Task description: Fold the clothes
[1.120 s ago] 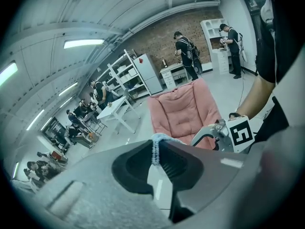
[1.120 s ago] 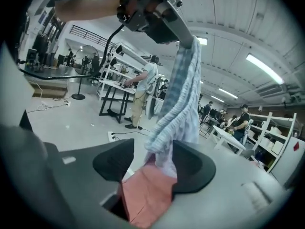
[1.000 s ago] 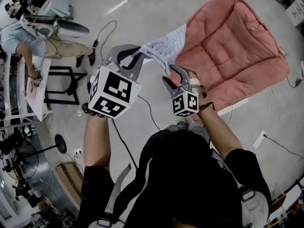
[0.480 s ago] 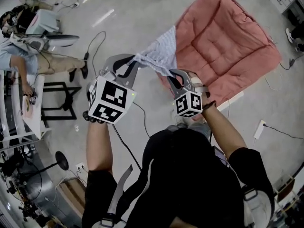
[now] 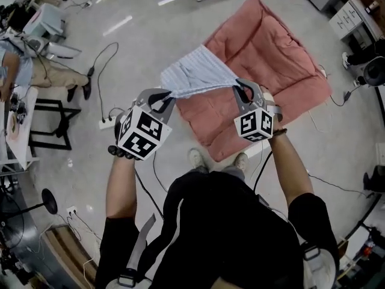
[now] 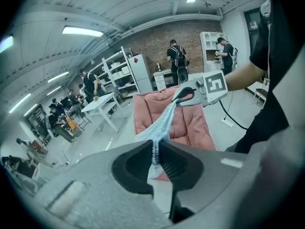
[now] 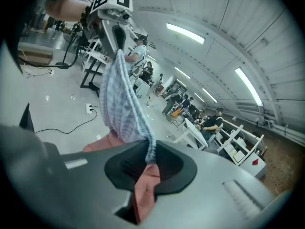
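Checked garment [image 5: 197, 78], thin pale-blue-and-white woven cloth, hangs in the air stretched between my two tools, its top edge taut and the rest sagging in a soft curve. The left gripper [image 6: 155, 157] is pressed together on one bunched corner. The right gripper [image 7: 149, 152] has just been closing and now pinches the opposite corner (cloth plainly between its pads). Beneath lies a pink quilted mat [image 5: 271, 59], rectangular with puffy stitched panels, on a glossy grey floor [image 5: 150, 35]. There is open floor round the mat, with a white power strip [image 5: 107, 123] off to my left. A white table [image 6: 102, 105] stands further back.
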Demonstrator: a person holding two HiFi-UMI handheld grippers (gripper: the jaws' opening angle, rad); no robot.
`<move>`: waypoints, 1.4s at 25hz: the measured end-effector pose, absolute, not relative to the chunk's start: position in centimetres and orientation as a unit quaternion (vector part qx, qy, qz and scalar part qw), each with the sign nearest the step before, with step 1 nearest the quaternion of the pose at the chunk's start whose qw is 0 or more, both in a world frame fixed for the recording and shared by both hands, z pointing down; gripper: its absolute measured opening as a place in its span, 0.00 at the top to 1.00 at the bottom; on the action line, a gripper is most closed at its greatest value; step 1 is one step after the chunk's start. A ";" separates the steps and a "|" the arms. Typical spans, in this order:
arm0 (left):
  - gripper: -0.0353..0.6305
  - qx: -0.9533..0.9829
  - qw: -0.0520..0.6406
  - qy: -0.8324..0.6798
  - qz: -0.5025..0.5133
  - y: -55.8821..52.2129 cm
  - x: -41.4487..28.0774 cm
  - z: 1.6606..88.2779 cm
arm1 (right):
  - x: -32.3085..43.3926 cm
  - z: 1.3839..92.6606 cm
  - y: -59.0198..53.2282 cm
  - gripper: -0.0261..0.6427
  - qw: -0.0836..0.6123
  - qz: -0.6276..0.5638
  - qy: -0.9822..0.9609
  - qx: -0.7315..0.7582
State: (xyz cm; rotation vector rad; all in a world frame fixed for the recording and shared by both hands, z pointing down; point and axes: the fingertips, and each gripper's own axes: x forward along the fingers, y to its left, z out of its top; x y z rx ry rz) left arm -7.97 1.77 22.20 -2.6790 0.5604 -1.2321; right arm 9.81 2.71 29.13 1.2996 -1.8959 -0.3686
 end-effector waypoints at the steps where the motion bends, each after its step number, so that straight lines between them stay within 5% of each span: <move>1: 0.89 -0.889 0.061 0.187 -0.413 2.3 -7.7 22.7 | 10.5 28.8 2.9 0.90 0.395 -0.149 -0.749 0.510; 17: 0.89 -0.839 -0.019 0.332 -0.430 12.5 -1.2 24.7 | 17.5 26.8 7.8 0.91 0.389 -0.219 -0.827 0.343; 35: 0.89 -0.831 -0.028 0.371 -0.414 22.4 1.1 26.6 | 20.1 28.1 18.0 0.91 0.394 -0.216 -0.842 0.297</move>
